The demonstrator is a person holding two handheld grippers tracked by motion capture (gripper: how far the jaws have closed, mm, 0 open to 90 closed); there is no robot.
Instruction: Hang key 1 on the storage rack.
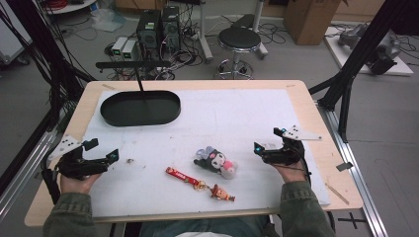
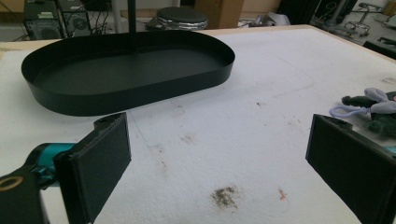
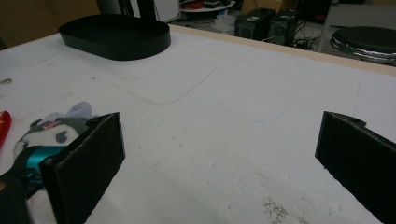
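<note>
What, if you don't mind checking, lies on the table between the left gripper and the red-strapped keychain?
In the high view, only white mat with a small brown smudge lies between the left gripper and the keychain.

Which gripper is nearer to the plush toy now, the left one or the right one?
Right. The right gripper is open just beside the plush toy; the left gripper, also open, is much farther off across the mat.

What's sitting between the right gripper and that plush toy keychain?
Nothing visible. The right gripper is open, just to the right of the plush toy keychain, with bare white mat between them. The red strap keychain lies nearer the person, off that line.
</note>
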